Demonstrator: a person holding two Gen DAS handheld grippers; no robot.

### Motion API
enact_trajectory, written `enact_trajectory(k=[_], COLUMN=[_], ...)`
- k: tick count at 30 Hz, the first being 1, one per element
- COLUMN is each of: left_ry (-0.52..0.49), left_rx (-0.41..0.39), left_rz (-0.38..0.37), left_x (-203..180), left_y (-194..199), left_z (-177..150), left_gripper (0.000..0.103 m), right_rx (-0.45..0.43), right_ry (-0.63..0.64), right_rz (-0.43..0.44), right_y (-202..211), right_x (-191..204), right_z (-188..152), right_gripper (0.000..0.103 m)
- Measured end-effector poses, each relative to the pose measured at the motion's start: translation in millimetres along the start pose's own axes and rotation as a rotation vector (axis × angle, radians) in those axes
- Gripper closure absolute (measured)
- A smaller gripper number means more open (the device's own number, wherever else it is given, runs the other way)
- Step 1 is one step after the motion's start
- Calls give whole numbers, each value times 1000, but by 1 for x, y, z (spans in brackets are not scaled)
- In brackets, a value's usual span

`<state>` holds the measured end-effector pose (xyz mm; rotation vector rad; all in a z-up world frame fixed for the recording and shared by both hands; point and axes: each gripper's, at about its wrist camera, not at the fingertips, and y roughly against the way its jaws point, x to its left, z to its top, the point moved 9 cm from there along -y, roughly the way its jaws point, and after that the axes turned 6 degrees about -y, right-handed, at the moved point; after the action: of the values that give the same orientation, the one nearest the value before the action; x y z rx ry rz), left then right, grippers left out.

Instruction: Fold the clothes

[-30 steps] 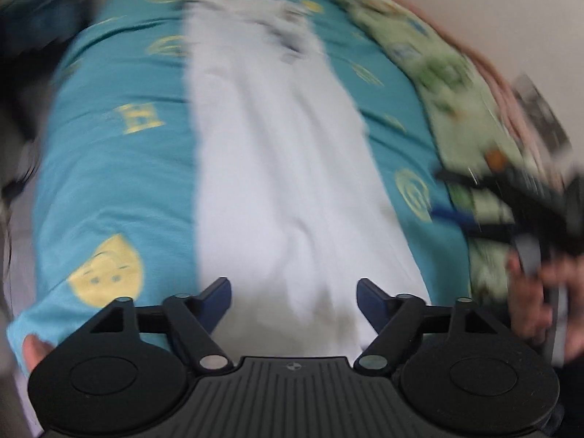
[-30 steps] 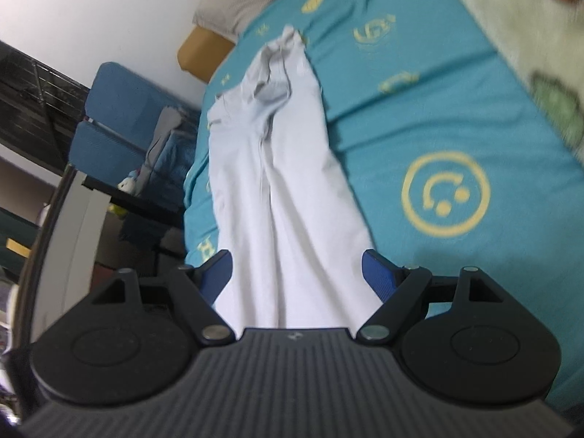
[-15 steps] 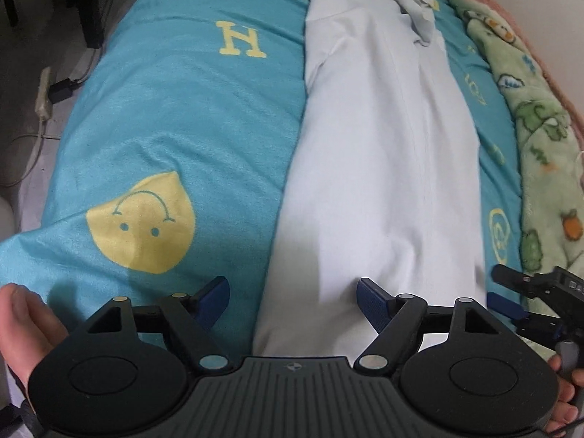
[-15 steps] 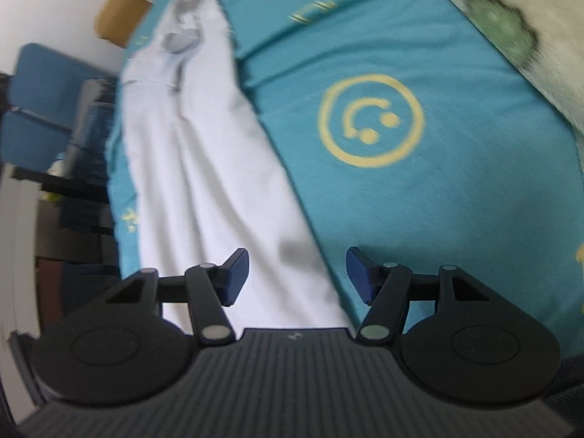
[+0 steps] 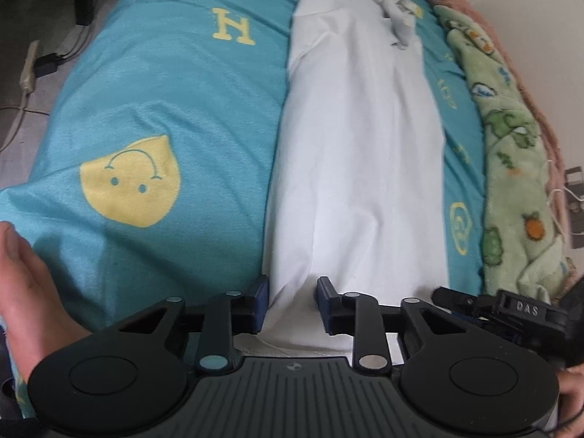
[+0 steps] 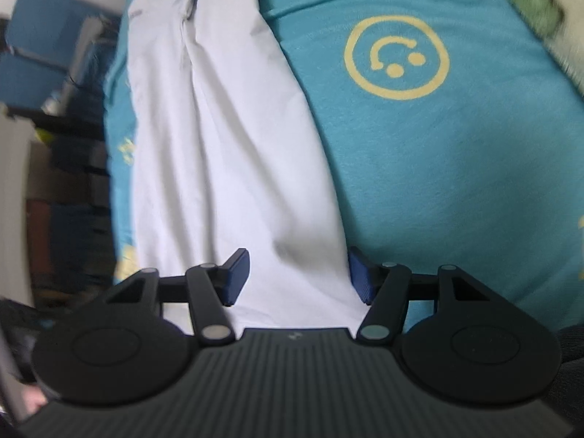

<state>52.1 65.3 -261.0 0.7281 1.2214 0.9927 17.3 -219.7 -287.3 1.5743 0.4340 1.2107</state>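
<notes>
Left wrist view: the left gripper (image 5: 292,301) has just been closing astride the white garment's (image 5: 361,153) near-left corner; the right gripper (image 6: 297,277), agape, straddles its near-right corner, probably for lifting.

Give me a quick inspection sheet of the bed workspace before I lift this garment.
Surface: teal bedspread with yellow prints.
Job's things: white garment laid out lengthwise, near hem at both grippers.
Clutter: green patterned blanket along the far side.
Grippers: left gripper has just been closing, jaws astride the hem's corner, not yet pinching; right gripper open, hem between its jaws.
Cables: power strip with leads on the floor.
Surroundings: blue chair, pale wall.
</notes>
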Motion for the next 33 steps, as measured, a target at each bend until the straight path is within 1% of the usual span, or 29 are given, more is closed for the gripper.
enact_trajectory(k=[1, 2, 4, 7, 9, 12, 14, 15, 16, 17, 18, 19, 20, 21, 23, 26, 30, 33], left_ry=[7, 11, -14, -85, -128, -175, -193, -205, -219, -225, -230, -235, -239, -238, -217, -159, -104, -91], left_rx=[7, 13, 33, 72, 93, 110, 119, 120, 111, 102, 93, 83, 69, 48, -22, -93, -150, -189], left_rz=[19, 35, 58, 77, 80, 70, 38, 31, 41, 47, 53, 57, 57, 50, 10, -81, -173, -226], left_x=[3, 5, 2, -7, -13, -20, -26, -28, -29, -30, -31, -32, -32, -33, -35, -34, -57, -74], left_y=[-2, -4, -9, -13, -15, -16, -15, -15, -14, -12, -11, -8, -5, 1, 16, 43, 62, 91], left_z=[0, -1, -3, -10, -15, -22, -27, -30, -30, -31, -31, -32, -32, -31, -26, -29, -10, -6], left_gripper=[57, 53, 53, 53, 54, 55, 67, 67, 72, 83, 87, 89, 93, 94, 95, 96, 96, 97], right_rx=[-11, -21, -19, 3, 39, 95, 119, 117, 110, 103, 95, 88, 81, 67, 29, -52, -137, -181], right_ry=[16, 29, 70, 173, 231, 294, 341, 364, 385, 407, 416, 418, 421, 409, 363, 281, 194, 168], right_rz=[-27, -51, -91, -163, -188, -181, -167, -173, -184, -196, -197, -193, -189, -159, -65, 73, 191, 264], right_y=[0, 0, -2, -6, -9, -12, -12, -12, -11, -10, -8, -7, -5, 1, 17, 50, 83, 105], right_x=[-1, -3, -2, 2, 5, 9, 12, 13, 13, 14, 14, 14, 14, 16, 19, 22, 22, 39], right_z=[0, -1, -5, -14, -22, -32, -40, -43, -46, -48, -49, -49, -50, -49, -45, -35, -22, -15], right_gripper=[43, 43, 43, 42, 37, 36, 37, 38, 50, 71, 81, 94, 96, 96, 97, 97, 97, 97])
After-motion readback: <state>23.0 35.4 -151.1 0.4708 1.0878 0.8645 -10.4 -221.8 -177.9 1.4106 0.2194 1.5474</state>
